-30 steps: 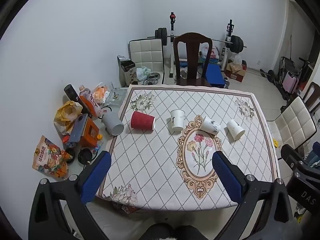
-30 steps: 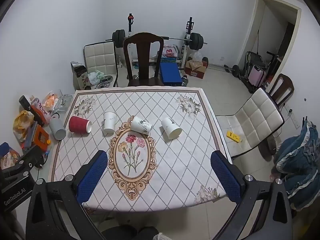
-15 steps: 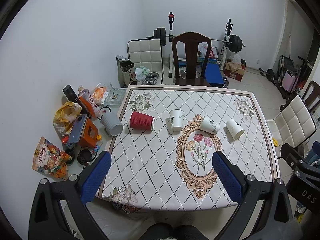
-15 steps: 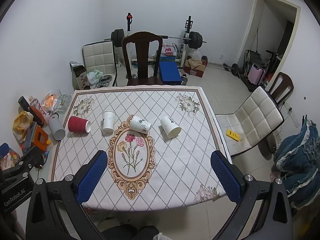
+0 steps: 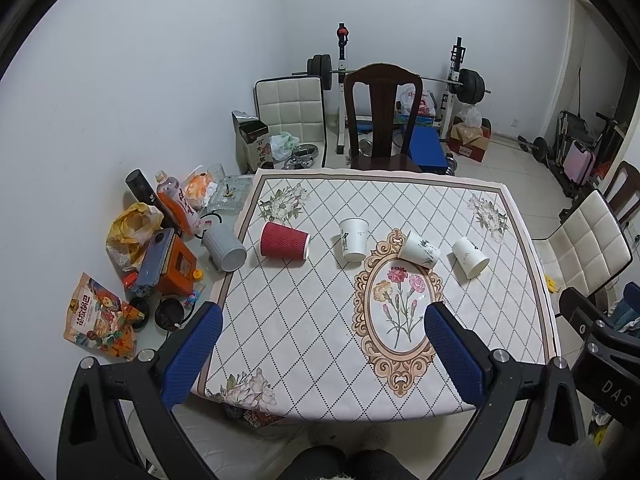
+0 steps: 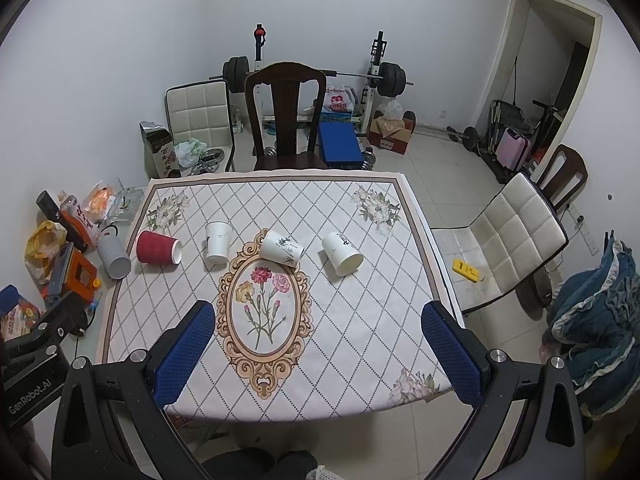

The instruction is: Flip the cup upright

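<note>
across the middle of the patterned tablecloth, well ahead of both grippers, a row of four paper cups is seen. the red cup is lying on its side at the left end, its long axis running roughly left to right with the mouth turned toward the centre of the table. next to it a white cup appears to be standing on its rim, base uppermost, though this cannot be told for certain. a printed white cup lies tipped at the top of the floral oval, and a plain white cup lies on its side at the right end, mouth turned toward the near right. the left gripper is held high above the near edge, its blue pads spread wide with nothing between them; the right gripper is likewise spread wide and empty. from the left wrist view the red cup sits ahead and to the left, so the left hand is judged nearer to it, while the plain white cup falls ahead of the right gripper. a long reach forward and down is called for, with the fingers set across the chosen cup's axis.
</note>
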`<action>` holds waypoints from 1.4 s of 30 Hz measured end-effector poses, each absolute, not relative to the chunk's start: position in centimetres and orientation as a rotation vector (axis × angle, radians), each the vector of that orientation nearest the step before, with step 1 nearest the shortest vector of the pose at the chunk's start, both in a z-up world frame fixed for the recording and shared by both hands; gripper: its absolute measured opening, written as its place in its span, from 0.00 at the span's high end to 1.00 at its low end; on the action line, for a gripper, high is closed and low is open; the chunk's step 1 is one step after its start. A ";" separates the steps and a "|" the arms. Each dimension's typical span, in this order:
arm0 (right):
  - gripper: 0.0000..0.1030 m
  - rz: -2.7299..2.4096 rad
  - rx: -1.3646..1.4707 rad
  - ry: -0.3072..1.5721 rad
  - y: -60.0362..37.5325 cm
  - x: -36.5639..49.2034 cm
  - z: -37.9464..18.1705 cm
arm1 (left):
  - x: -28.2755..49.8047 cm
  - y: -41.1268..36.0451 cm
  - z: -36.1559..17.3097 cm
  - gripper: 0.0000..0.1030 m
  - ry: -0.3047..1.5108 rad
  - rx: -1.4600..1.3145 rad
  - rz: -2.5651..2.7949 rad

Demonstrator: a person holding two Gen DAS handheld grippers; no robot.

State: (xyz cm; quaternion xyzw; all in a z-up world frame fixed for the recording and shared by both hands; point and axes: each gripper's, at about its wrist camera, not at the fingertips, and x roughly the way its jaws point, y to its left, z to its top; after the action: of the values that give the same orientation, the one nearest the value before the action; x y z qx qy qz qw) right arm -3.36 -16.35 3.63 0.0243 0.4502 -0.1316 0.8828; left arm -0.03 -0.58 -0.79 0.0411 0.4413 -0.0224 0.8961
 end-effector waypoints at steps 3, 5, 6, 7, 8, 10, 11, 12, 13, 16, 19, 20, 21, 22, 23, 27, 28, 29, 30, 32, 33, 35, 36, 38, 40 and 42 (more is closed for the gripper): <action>0.00 -0.274 0.049 0.936 -16.3 -3.3 3.8 | 0.0 -0.5 -0.8 0.00 0.915 0.085 -0.046; 0.00 -0.272 0.051 0.936 -16.3 -3.4 3.8 | 0.0 -0.5 -0.8 0.00 0.914 0.085 -0.046; 0.00 -0.273 0.049 0.935 -16.1 -3.3 4.1 | 0.0 -0.5 -0.8 0.00 0.915 0.084 -0.046; 0.00 -0.274 0.048 0.935 -16.1 -3.4 4.0 | 0.1 -0.6 -0.8 0.00 0.915 0.084 -0.046; 0.00 -0.273 0.049 0.937 -16.1 -3.3 4.0 | 0.1 -0.6 -0.8 0.00 0.915 0.083 -0.047; 0.00 -0.274 0.047 0.936 -16.0 -3.3 4.3 | 0.1 -0.6 -0.7 0.00 0.915 0.084 -0.045; 0.00 -0.273 0.046 0.937 -16.1 -3.2 4.3 | 0.1 -0.6 -0.8 0.00 0.916 0.082 -0.046; 0.00 -0.273 0.047 0.938 -16.1 -3.2 4.3 | 0.1 -0.7 -0.8 0.00 0.917 0.083 -0.048; 0.00 -0.274 0.047 0.937 -16.1 -3.3 4.3 | 0.0 -0.6 -0.7 0.00 0.916 0.084 -0.047; 0.00 -0.274 0.047 0.938 -16.0 -3.3 4.3 | 0.1 -0.5 -0.7 0.00 0.918 0.082 -0.048; 0.00 -0.273 0.046 0.936 -16.0 -3.3 4.2 | 0.1 -0.6 -0.8 0.00 0.919 0.081 -0.050; 0.00 -0.273 0.045 0.936 -16.0 -3.3 4.2 | 0.1 -0.5 -0.8 0.00 0.918 0.080 -0.049; 0.00 -0.272 0.044 0.935 -16.0 -3.3 4.2 | 0.1 -0.5 -0.8 0.00 0.918 0.080 -0.049; 0.00 -0.271 0.043 0.935 -15.9 -3.3 4.3 | 0.1 -0.6 -0.8 0.00 0.919 0.079 -0.050; 0.00 -0.272 0.044 0.935 -15.9 -3.3 4.3 | 0.0 -0.4 -0.9 0.00 0.918 0.077 -0.051; 0.00 -0.271 0.045 0.937 -15.6 -3.3 4.4 | 0.1 -0.4 -0.9 0.00 0.918 0.077 -0.051; 0.00 -0.271 0.045 0.936 -15.6 -3.4 4.4 | 0.1 -0.4 -0.9 0.00 0.918 0.078 -0.051; 0.00 -0.272 0.044 0.936 -15.6 -3.3 4.4 | 0.1 -0.4 -0.9 0.00 0.919 0.078 -0.052; 0.00 -0.272 0.044 0.936 -15.6 -3.3 4.4 | 0.1 -0.4 -0.9 0.00 0.920 0.076 -0.053; 0.00 -0.272 0.044 0.936 -15.6 -3.4 4.3 | 0.1 -0.3 -1.0 0.00 0.923 0.074 -0.053; 0.00 -0.273 0.044 0.936 -15.6 -3.3 4.3 | 0.1 -0.3 -1.0 0.00 0.926 0.073 -0.054; 0.00 -0.274 0.045 0.940 -15.6 -3.4 4.3 | 0.3 -0.2 -1.3 0.00 0.932 0.072 -0.056; 0.00 -0.274 0.044 0.942 -15.3 -3.2 4.3 | 0.4 -0.1 -1.3 0.00 0.935 0.071 -0.058; 0.00 -0.275 0.042 0.949 -14.4 -3.0 4.4 | 0.6 0.2 -1.6 0.00 0.940 0.069 -0.064; 0.00 -0.279 0.045 0.955 -14.1 -2.8 4.4 | 0.9 0.6 -1.8 0.00 0.943 0.066 -0.070; 0.00 -0.283 0.049 0.961 -13.9 -2.4 4.3 | 1.2 1.0 -2.0 0.00 0.948 0.061 -0.074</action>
State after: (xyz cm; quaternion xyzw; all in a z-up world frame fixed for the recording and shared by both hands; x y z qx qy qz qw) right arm -2.43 -13.91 4.30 0.0236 0.4605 -0.1357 0.8769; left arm 1.23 0.96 -2.01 0.0296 0.4564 -0.0355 0.8886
